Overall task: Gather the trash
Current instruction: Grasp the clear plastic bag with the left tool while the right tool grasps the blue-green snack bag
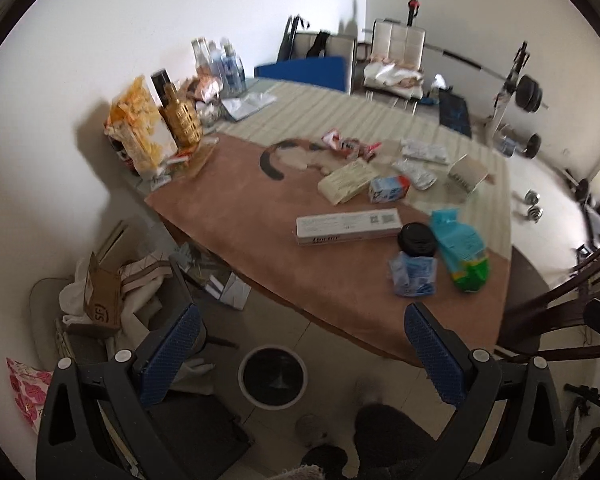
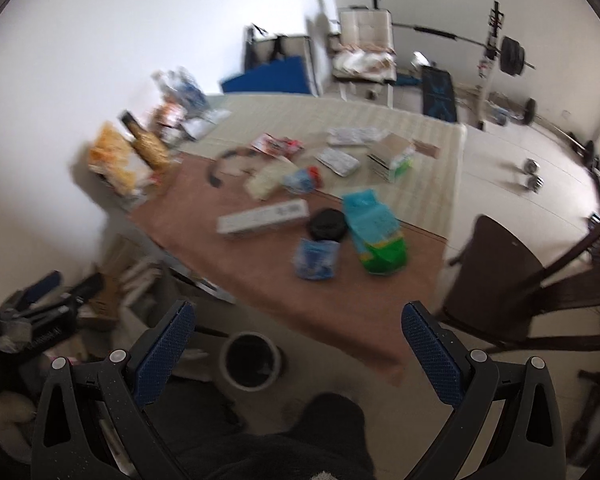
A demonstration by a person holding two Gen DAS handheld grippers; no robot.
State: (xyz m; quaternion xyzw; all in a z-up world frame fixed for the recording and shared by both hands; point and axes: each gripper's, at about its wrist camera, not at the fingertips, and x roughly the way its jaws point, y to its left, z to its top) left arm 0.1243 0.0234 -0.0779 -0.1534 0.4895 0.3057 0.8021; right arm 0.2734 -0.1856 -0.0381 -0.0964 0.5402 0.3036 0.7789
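Trash (image 1: 458, 250) is lying scattered toward the table's (image 1: 236, 216) right edge; left gripper (image 1: 300, 354) and right gripper (image 2: 298, 350) are hovering, jaws apart, empty, above the bin (image 1: 273, 376).

Right wrist view motion-blurred: long white box (image 2: 263, 216) print unreadable. Dark chair (image 1: 556, 312) cut off at left view's edge.

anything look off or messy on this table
Yes. Wrappers and boxes lie scattered over the table: a long white box, a blue-green packet lying flat, and crumpled red wrappers. The bin sits on the floor below.
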